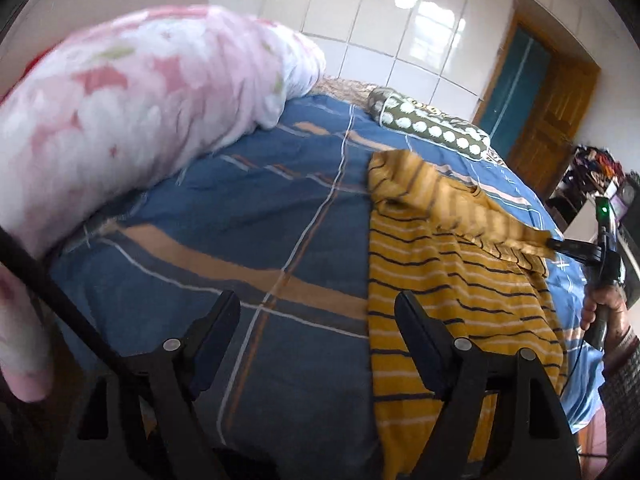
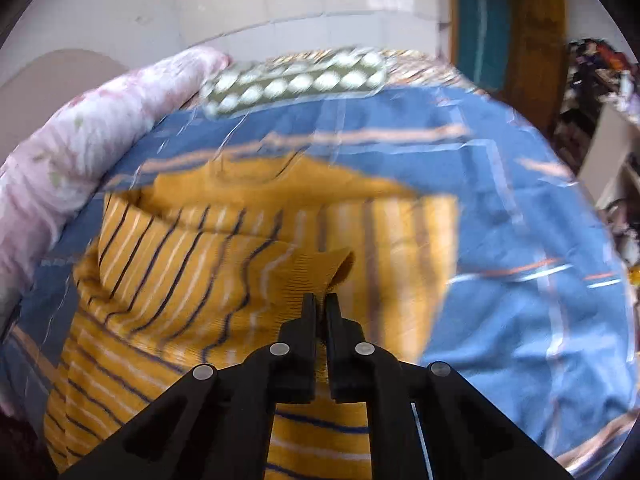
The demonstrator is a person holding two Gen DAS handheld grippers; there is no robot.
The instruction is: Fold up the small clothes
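Note:
A mustard-yellow striped top lies on the blue plaid bedspread, right of centre in the left wrist view. My left gripper is open and empty, its right finger over the top's left edge. My right gripper is shut on the ribbed sleeve cuff of the top, lifting the sleeve above the body. It also shows in the left wrist view, pulling the sleeve up at the right.
A pink floral duvet is rolled along the bed's left side. A green dotted pillow lies at the far end. A wooden door and cluttered shelves stand at the right.

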